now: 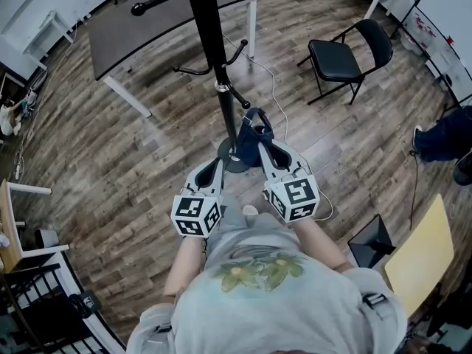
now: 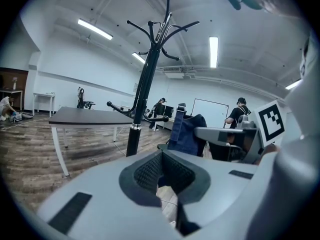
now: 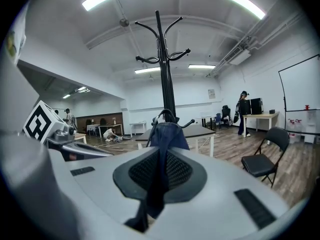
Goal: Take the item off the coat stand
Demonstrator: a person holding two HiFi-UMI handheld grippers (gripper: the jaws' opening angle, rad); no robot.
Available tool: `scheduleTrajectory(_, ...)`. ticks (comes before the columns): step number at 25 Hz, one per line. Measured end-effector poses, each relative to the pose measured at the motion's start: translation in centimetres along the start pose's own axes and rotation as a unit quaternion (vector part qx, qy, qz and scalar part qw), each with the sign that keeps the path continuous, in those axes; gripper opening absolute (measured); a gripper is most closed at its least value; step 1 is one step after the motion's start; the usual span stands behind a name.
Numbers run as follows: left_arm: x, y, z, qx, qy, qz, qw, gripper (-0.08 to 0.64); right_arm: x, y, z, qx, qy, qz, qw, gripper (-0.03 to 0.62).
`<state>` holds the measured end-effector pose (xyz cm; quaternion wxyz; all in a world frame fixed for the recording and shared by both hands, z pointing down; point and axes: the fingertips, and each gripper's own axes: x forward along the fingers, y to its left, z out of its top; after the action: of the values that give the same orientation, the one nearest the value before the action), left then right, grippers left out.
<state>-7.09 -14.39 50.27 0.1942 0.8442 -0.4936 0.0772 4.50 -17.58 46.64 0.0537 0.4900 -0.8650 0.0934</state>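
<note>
The black coat stand point(image 1: 212, 43) rises from the wood-plank floor point(image 1: 110, 146) straight ahead of the person, and both tools reach toward its lower part. The right hand-held gripper point(image 1: 259, 146) has its jaws clamped on the item point(image 1: 254, 131), a dark blue piece of denim-like fabric with a strap. In the right gripper view the cloth point(image 3: 167, 134) runs down between the two mesh pads and hangs out below them, with the stand point(image 3: 165, 74) directly behind it. The item sits just to the right of the pole, close beside one of the lower curved hooks point(image 1: 237, 96). Whether it touches that hook cannot be told. The left hand-held gripper point(image 1: 218, 162) points at the foot of the stand, its jaws drawn together with nothing between them. In its own view point(image 2: 162, 169) only floor shows through the narrow slit, while the blue item point(image 2: 187, 131) hangs off to the right of the pole point(image 2: 147, 79). A dark-topped desk point(image 1: 147, 28) stands behind the coat stand, and a black folding chair point(image 1: 343, 54) stands well apart to the right.
</note>
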Motion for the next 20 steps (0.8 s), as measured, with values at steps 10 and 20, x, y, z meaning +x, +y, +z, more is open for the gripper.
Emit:
scheduleTrajectory(10,-0.1,0.0,0.1,-0.001,0.0,-0.006,1.0,0.015,-0.9,0.0,-0.2,0.008,0.004,-0.004,1.0,0.021)
scheduleTrajectory(20,0.2,-0.1,-0.1,-0.001,0.003,-0.01,0.9999,0.015,-1.5,0.3,-0.3,0.011,0.009,0.004,1.0,0.021)
